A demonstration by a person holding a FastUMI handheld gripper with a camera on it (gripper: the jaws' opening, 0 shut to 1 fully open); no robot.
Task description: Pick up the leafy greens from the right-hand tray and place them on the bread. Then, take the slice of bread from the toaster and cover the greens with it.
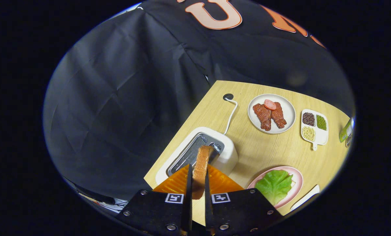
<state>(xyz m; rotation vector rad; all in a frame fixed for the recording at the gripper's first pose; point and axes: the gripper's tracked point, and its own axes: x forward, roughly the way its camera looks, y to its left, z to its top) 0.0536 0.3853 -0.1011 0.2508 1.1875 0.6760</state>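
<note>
A: Tongs?
B: Gripper [197, 183] nearly closed, both fingers pressed flat against a slice of bread [201, 170] held edge-on between them. The slice stands upright, crust edge toward the camera.

A: Where is the slice relative to the toaster?
B: Over the toaster [226, 154], about above the slot [190, 154]. Whether its far end sits in the slot or has cleared it, I cannot tell; the angle foreshortens it.

A: Toaster itself?
B: White, on a pale wooden table [267, 150], near the table's left edge. A white cord [231, 116] runs from its back to a dark round hole [228, 96] in the tabletop.

A: The greens?
B: A leaf of lettuce [274, 185] lies on a pink plate [299, 178], just right of the fingers and beside the toaster. A pale edge shows under the leaf at its right side, possibly the lower bread slice.

A: Other things on the table?
B: A white plate [288, 111] beyond the toaster with two brown strips of meat [270, 115] and one pink sausage slice [270, 104] touching them. Right of that, a small white divided dish [320, 137] with dark, green and yellowish beans in separate sections. A white tray corner [305, 197] just beside the pink plate. Black cloth behind the table.
</note>
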